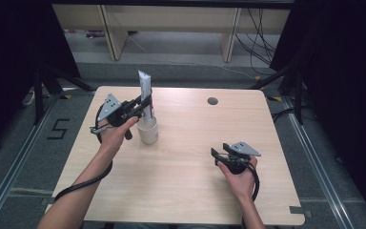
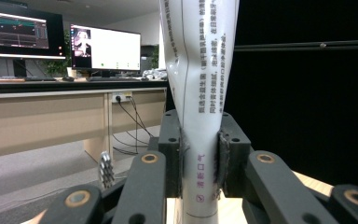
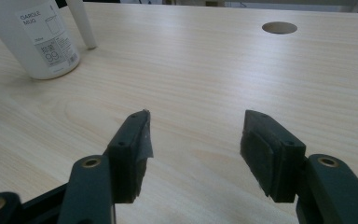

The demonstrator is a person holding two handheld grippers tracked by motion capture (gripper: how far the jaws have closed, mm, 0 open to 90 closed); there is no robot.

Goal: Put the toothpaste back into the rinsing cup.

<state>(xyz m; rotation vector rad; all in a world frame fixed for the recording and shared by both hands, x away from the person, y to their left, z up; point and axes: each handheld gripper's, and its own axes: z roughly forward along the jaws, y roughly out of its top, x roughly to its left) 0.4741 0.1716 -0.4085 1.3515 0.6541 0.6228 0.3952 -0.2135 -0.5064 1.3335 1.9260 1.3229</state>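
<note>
Pale wood desk (image 1: 181,157), left of centre: left gripper (image 1: 140,106) fingers clamped on white tube (image 1: 144,90), upright in white mug (image 1: 148,131), tube's lower end hidden inside. Lower right: right gripper (image 1: 218,154), fingers apart, holding nothing.

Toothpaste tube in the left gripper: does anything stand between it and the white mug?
Nothing visible does. The left gripper holds the toothpaste tube upright at the white mug; whether its lower end is inside or behind the mug is unclear.
</note>
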